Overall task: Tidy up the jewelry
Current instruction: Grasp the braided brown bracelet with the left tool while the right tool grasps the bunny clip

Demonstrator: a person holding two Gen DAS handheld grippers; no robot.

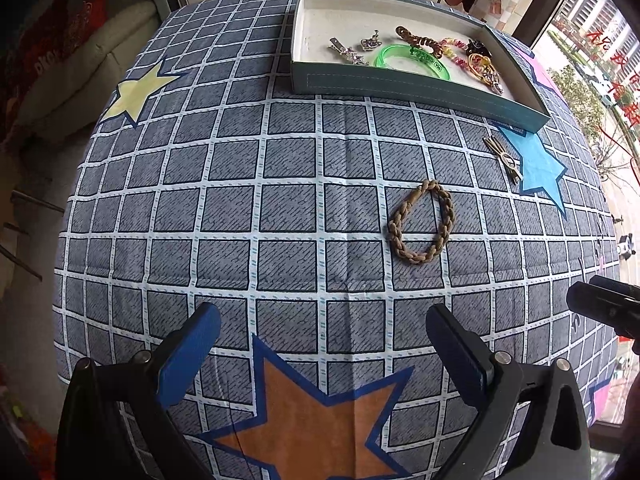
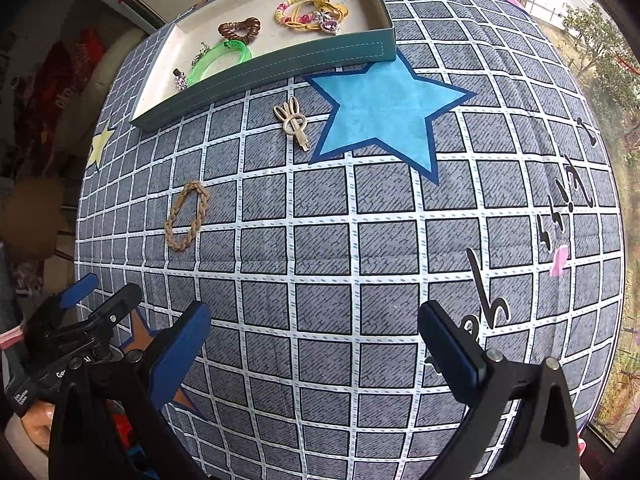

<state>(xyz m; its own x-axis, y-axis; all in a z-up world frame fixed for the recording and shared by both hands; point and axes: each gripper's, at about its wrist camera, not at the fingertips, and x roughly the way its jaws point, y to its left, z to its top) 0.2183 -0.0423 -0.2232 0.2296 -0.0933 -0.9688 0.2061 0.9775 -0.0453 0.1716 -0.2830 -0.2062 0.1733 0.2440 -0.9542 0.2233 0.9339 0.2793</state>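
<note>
In the left wrist view the left gripper [image 1: 324,344] sits at the bottom of the frame with its 2 blue-padded fingers spread wide and nothing between them, above an orange star [image 1: 316,424] printed on the grey checked cloth [image 1: 224,208]. A tan braided hair tie [image 1: 422,222] lies flat on the cloth right of center, well apart from the fingers. Further toward the upper right, a beige hair clip [image 1: 503,158] rests just beside a blue star [image 1: 538,164], near the front wall of the teal tray [image 1: 400,88] but outside it. Inside the tray, at the top of the frame, lie a green bangle [image 1: 412,60], a brown spiral hair tie [image 1: 418,40], a silver clip with stones [image 1: 346,53], a small purple pendant [image 1: 369,42] and a tangled cluster of a pink and yellow tie, a yellow band and a black claw clip at the right end. A yellow star [image 1: 134,94] shows at the upper left. In the right wrist view the right gripper [image 2: 314,338] is likewise held wide with nothing in it at the bottom of the frame; the braided hair tie [image 2: 187,216] lies at middle left, the beige hair clip [image 2: 294,122] in the upper middle between the tray [image 2: 280,68] and the blue star [image 2: 384,108]. The left gripper [image 2: 100,294] appears at the lower left edge, its fingers apart.
</note>
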